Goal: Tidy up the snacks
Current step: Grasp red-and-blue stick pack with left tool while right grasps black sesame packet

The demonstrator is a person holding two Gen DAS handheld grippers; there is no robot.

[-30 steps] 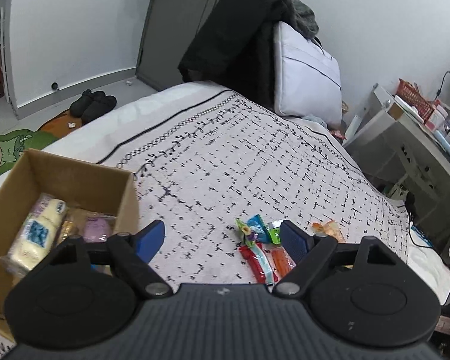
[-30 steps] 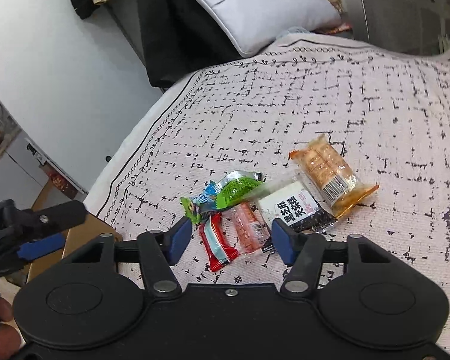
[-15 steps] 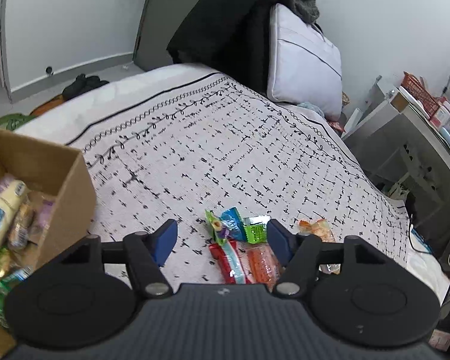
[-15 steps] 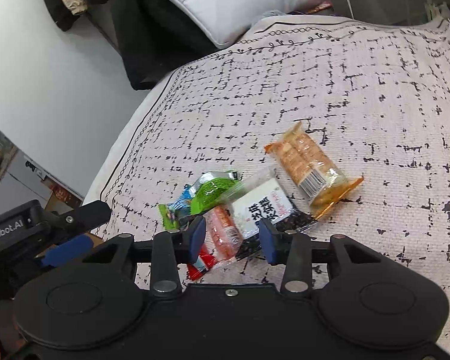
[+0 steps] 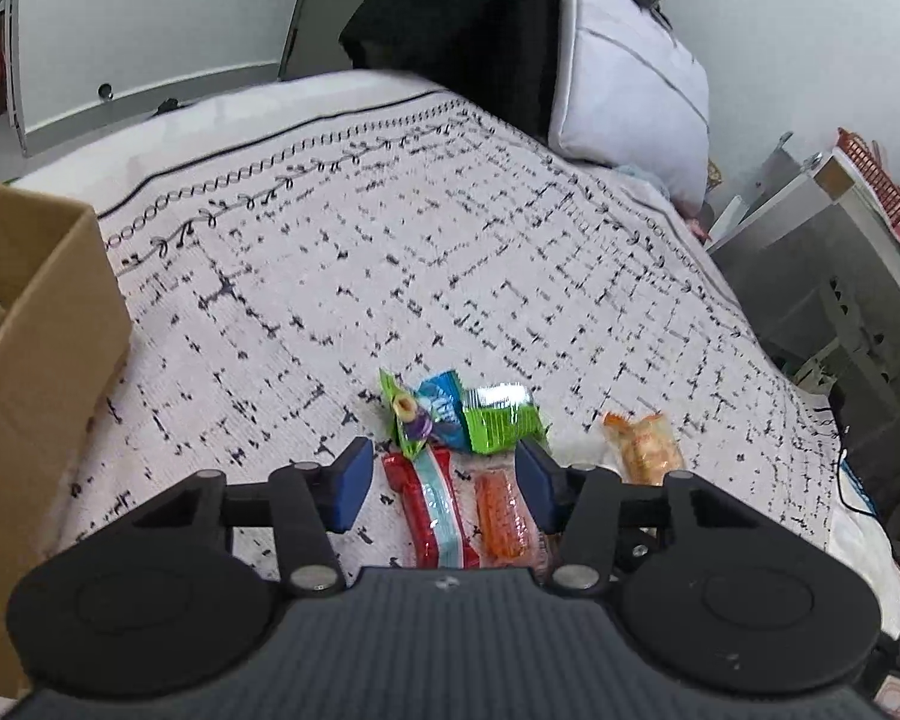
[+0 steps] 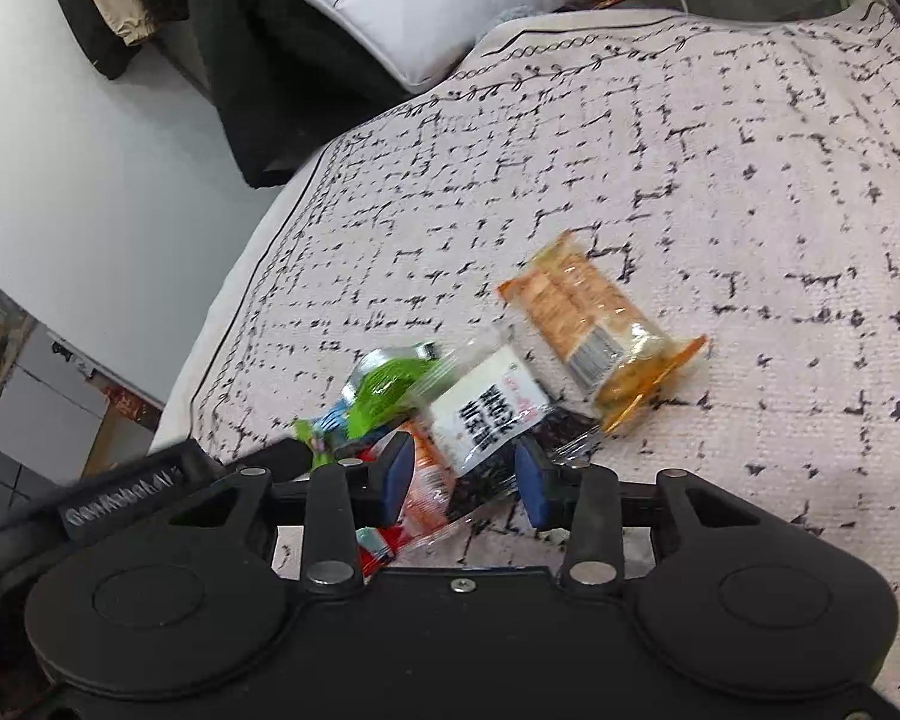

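A small heap of wrapped snacks is gathered on the bed's white blanket with black dash marks (image 5: pixel 450 252), well apart from the open brown cardboard box (image 5: pixel 42 324) at the left, in which other packets are partly seen. Nearest in the left wrist view lie a red-and-pale-blue plastic packet (image 5: pixel 429 504) and a clear packet of orange sticks (image 5: pixel 501 510), side by side; just beyond them a green, blue and purple crinkled foil sachet cluster (image 5: pixel 450 414) is piled. An orange-wrapped biscuit pack (image 6: pixel 594 324) lies a little to the right, touching or nearly touching a clear packet with a white label and black contents (image 6: pixel 486 420).

The left hand-held gripper (image 5: pixel 444 483) is held low over the heap, its blue pads spread to either side of the red and orange packets, released and grasping nothing; this placement is judged to bracket the pair for a pinch. The right hand-held gripper (image 6: pixel 465 480) is likewise spread, with the white-labelled packet lying between its pads, though contact cannot be confirmed. Both tools are presumably brought to the same heap so that two packets can be lifted together toward the box.

Beyond the blanket, a grey-white pillow (image 5: pixel 630 78) is propped against dark clothing (image 5: pixel 480 18) at the far end of the bed.
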